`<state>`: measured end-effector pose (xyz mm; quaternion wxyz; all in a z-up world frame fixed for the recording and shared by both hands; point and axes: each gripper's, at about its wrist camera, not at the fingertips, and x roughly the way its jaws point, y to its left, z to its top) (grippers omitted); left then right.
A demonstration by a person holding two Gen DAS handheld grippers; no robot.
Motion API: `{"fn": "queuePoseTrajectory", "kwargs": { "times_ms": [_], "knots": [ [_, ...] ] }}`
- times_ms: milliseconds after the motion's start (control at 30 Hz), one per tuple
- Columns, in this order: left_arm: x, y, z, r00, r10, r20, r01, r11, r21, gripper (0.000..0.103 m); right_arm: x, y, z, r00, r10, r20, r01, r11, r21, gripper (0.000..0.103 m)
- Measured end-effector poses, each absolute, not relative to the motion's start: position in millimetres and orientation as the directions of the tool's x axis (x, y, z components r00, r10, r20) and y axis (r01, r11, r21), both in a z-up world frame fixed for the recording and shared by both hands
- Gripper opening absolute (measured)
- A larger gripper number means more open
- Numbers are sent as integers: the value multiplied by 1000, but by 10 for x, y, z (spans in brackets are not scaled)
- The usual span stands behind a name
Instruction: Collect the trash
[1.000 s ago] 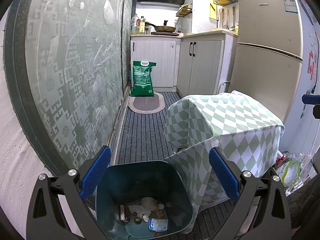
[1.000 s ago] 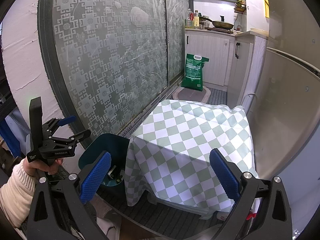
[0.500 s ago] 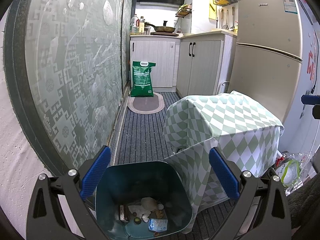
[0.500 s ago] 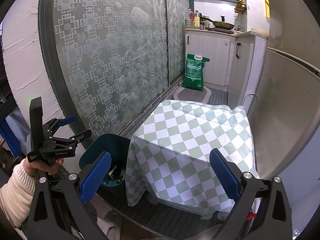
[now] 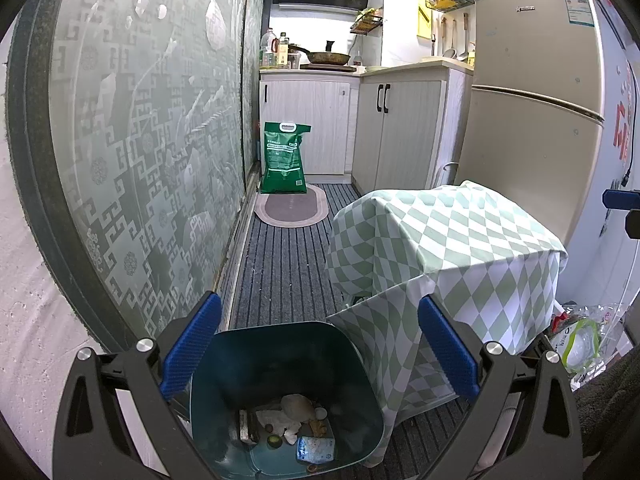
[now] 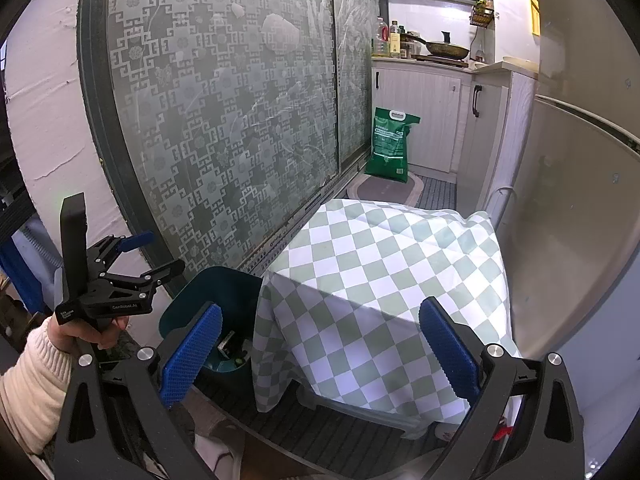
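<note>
the teal trash bin (image 5: 280, 392) stands on the striped floor mat (image 5: 280, 264) at 6 o'clock in the left view, touching the checked cloth (image 5: 440, 240) of the low bench. it looks like stiff, light plastic; i judge the rim the best place to hold. inside lie small soft scraps (image 5: 292, 420), light and easy to crush. the left claw (image 5: 316, 348) is wide apart above the bin, the right claw (image 6: 320, 352) is also apart, both empty.

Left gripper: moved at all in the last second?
No. The left gripper frames the teal bin and checkered tablecloth just as before, open and empty.
</note>
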<state>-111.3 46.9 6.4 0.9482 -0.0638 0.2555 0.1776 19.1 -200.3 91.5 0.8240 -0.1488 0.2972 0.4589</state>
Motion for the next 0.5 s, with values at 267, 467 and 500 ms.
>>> {"fn": "queuePoseTrajectory", "kwargs": {
  "times_ms": [267,467,500],
  "knots": [
    [-1100,446,64,806,299,-511,-362,932,-27,100,184,-1994,925,402,668,-626,-845,533,27,100],
    [-1101,447,61,806,299,-510,-363,931,-28,100,186,-1998,917,402,668,-626,-845,534,28,100],
    [-1099,446,63,806,299,-511,-363,931,-28,100,186,-1995,915,402,668,-627,-845,534,28,100]
  ]
}}
